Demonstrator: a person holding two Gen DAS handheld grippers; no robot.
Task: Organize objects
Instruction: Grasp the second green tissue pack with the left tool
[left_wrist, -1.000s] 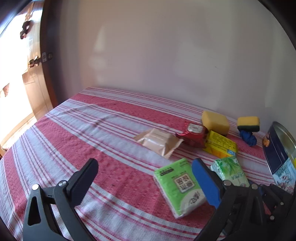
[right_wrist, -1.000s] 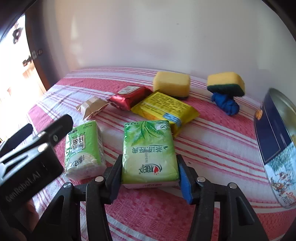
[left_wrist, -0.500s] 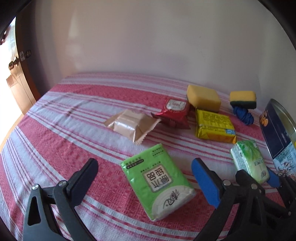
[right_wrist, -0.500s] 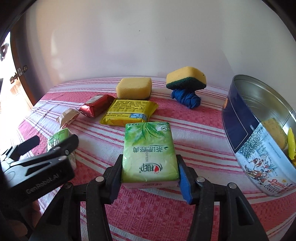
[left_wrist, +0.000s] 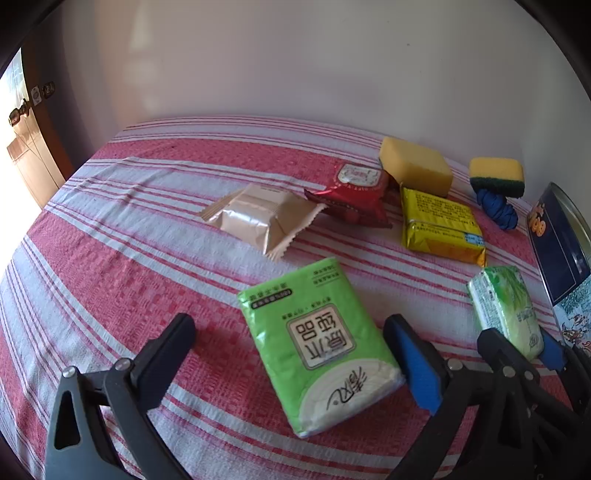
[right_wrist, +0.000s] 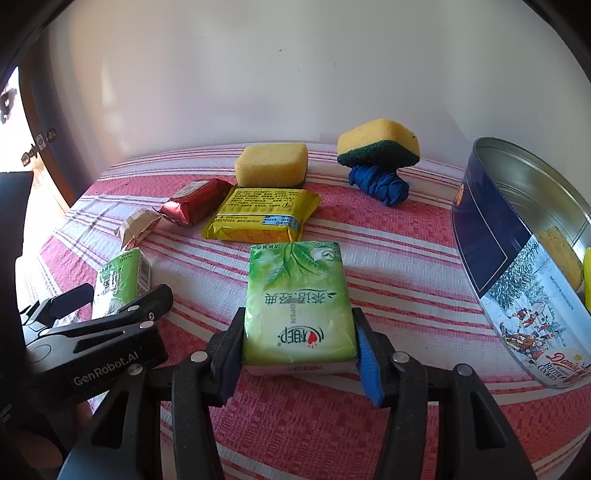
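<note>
Green leaf-printed soft tissue pack (right_wrist: 299, 306): clamped by your right tongs (right_wrist: 297, 350) just above the red-and-white striped cloth surface (right_wrist: 388, 266), short of the open blue cookie tin (right_wrist: 491, 236). Risk: the squashy pack slips or snags the tin rim. Your left tongs (left_wrist: 295, 350) stand apart around the second green tissue pack (left_wrist: 317, 343); open room lies left, with other items crowding the far wall.

The leaf-print tissue pack (right_wrist: 298, 306) is clamped between the right gripper (right_wrist: 295, 349) pads over the striped cloth (right_wrist: 399, 236); the left gripper (right_wrist: 110, 306) is seen at the left edge beside a second green tissue pack (right_wrist: 122, 280); a yellow packet (right_wrist: 262, 214), red packet (right_wrist: 195, 199), two sponges and a blue bundle (right_wrist: 380, 184) are lined up behind; a cookie tin (right_wrist: 517, 280) is parked on the right.
</note>
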